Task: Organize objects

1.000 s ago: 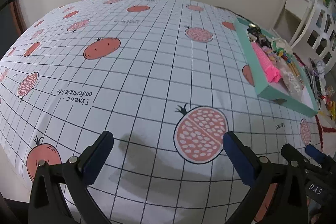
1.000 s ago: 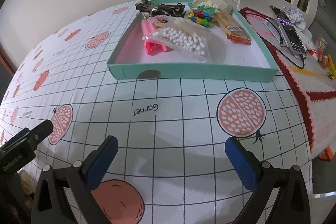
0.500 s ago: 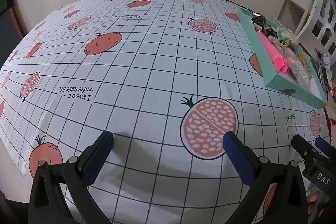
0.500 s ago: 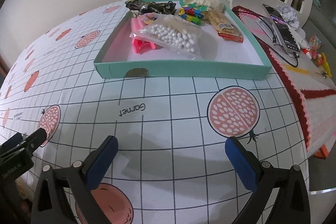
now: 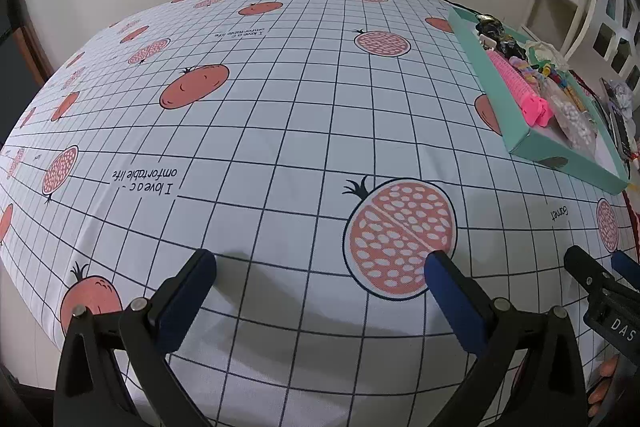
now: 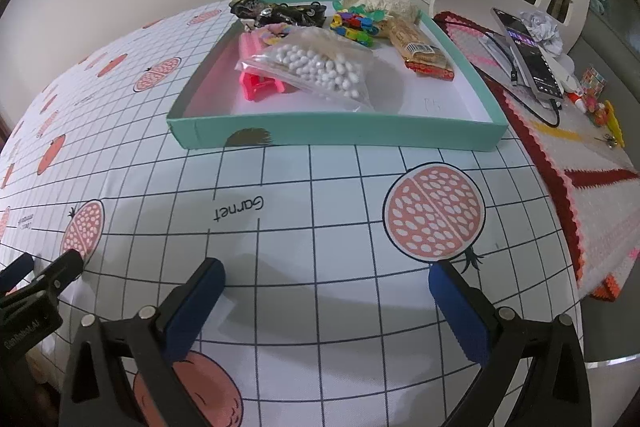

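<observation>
Teal tray: shallow, on the gridded pomegranate-print tablecloth, ahead of the right gripper and far right of the left gripper; both tongs spread wide, holding nothing, low above the cloth near its front edge; tray contents, near to far: pink plastic piece; clear bag of white beads lying partly over it; wrapped snack bar to the right; coloured clips; black items along the back wall; beyond the tray's right side, a crocheted mat bearing a phone on a cable.
</observation>
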### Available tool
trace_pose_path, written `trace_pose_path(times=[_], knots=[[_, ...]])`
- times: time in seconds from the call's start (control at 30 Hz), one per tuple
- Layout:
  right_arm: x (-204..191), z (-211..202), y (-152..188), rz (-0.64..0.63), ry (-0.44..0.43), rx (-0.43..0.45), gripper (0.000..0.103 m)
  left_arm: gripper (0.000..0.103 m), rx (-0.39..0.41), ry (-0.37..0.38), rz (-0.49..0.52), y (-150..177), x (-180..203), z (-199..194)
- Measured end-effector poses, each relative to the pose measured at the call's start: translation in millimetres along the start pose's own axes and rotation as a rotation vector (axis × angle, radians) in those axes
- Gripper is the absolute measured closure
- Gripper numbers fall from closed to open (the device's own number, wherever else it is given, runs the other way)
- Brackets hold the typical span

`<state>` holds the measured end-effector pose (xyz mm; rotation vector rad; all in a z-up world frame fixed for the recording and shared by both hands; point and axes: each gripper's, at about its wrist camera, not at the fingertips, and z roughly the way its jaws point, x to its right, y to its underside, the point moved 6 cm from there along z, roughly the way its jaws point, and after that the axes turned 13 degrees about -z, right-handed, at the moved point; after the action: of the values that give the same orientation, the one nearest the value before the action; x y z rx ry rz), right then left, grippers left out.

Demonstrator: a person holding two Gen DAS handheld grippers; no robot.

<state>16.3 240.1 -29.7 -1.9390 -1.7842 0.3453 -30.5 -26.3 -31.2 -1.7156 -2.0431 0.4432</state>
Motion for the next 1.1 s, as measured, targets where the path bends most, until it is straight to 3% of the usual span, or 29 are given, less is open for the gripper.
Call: trace_pose_path(times=[1.1], knots=[[-0.2, 0.2, -1.8, -0.004, -0.001, 0.003, 0.0, 0.0, 0.019, -0.001, -0.01, -1.0, -1.8, 0.7]])
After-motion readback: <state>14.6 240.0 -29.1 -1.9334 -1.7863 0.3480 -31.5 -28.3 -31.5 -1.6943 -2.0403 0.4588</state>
